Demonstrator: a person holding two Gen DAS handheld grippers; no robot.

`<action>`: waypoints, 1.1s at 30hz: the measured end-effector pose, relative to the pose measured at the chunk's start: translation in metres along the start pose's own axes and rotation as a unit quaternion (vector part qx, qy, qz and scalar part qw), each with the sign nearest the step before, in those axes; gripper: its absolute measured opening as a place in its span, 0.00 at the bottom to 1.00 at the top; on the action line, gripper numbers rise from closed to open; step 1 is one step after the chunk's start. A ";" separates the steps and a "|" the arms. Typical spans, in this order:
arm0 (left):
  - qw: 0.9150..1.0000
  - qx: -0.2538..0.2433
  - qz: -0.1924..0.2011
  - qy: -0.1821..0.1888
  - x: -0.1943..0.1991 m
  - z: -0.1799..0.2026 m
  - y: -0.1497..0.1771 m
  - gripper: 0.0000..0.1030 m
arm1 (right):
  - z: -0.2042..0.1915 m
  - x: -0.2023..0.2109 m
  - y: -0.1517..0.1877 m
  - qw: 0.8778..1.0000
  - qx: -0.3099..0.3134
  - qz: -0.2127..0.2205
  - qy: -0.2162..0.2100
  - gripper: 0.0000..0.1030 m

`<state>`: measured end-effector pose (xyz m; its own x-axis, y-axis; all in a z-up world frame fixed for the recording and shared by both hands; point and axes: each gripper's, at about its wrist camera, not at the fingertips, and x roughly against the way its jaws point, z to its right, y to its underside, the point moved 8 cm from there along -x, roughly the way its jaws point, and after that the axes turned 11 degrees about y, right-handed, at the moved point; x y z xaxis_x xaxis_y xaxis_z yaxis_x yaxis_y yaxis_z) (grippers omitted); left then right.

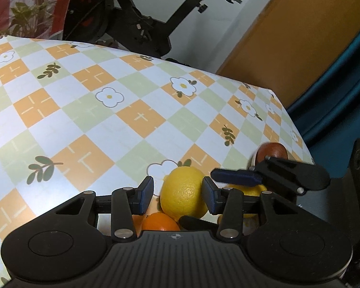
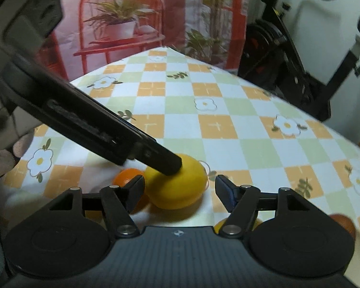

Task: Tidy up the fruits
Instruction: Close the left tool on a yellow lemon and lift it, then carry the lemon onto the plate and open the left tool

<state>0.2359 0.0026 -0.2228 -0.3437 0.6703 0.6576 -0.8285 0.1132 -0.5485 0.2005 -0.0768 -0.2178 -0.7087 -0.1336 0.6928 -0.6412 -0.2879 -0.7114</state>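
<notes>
Lemon sits between left gripper pads, contact unclear; right gripper gapes beside it, orange half hidden on checked worktop.

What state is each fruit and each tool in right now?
left tool: straddling the lemon, grip unclear.
right tool: open, empty.
lemon: resting on the tablecloth, within the left tool's opening.
orange: on the tablecloth beside the lemon, free.
second lemon: partly hidden behind the tools.
brown fruit: near the table edge, partly hidden.
</notes>
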 end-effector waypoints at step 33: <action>0.995 -0.053 0.059 0.055 -0.005 0.098 -0.009 0.42 | 0.044 0.061 0.001 0.989 -0.126 0.077 0.021 0.63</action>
<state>0.2019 -0.0737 -0.1704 -0.3803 0.7593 0.5281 -0.7323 0.1015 -0.6733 0.1700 -0.1269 -0.1711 -0.8114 -0.1174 0.5725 -0.5743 -0.0215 -0.8184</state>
